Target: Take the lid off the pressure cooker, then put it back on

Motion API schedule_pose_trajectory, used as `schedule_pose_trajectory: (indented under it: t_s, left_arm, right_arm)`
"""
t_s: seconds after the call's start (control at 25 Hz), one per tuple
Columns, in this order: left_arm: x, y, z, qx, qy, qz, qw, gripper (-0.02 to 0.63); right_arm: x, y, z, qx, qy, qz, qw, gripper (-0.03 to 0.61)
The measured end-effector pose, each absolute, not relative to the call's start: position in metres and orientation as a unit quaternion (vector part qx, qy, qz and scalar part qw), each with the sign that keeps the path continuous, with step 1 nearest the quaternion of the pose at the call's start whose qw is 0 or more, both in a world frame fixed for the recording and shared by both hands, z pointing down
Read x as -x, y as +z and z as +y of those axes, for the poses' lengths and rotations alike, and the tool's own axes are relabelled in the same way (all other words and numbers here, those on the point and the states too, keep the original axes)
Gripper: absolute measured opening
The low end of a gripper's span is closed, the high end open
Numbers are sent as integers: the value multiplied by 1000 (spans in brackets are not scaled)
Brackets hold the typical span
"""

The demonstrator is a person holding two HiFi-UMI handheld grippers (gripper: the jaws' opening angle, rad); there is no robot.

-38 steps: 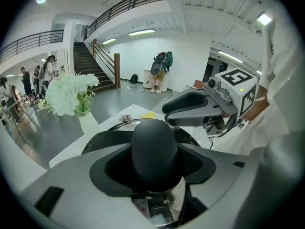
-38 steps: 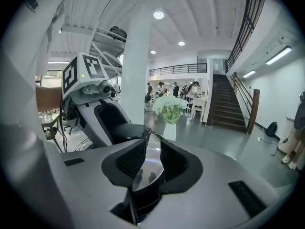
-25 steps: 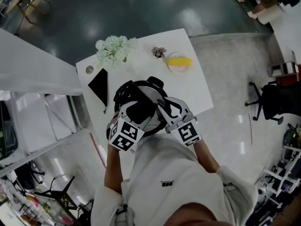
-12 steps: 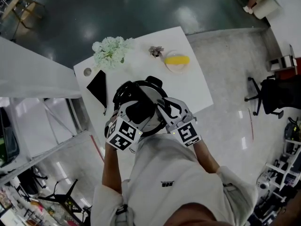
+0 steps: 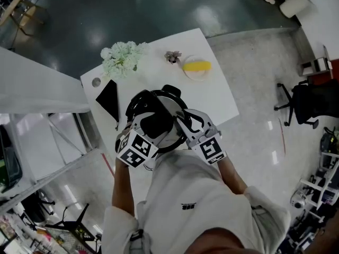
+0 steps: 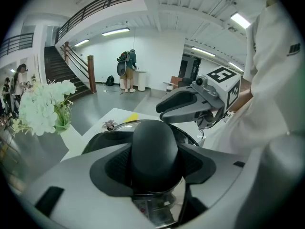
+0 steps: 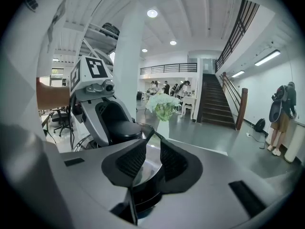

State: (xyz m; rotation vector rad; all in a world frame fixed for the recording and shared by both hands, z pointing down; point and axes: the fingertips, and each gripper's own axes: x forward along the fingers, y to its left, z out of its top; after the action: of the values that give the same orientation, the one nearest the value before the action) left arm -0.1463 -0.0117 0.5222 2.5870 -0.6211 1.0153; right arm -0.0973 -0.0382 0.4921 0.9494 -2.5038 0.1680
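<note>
Head view showed the white table (image 5: 212, 97) with pale flowers (image 5: 122, 58) at its far left. The left gripper (image 5: 148, 127) was clamped, jaws half-wide, round the black knob (image 6: 155, 149) of the lid (image 5: 170, 110), which sat on the pressure cooker (image 5: 139, 102) near the table's front edge. The right gripper (image 5: 186, 125) was pinched narrowly on a black handle (image 7: 143, 194) at the cooker's rim.
</note>
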Motion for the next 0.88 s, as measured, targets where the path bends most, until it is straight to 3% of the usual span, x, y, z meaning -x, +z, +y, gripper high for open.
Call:
schedule_pose_trajectory:
  t_s: [0.88]
  left_arm:
    - [149,511,-12,-893,353,-237,150,289]
  right_arm:
    - [90,484,-38,-346,51,-911,218,97]
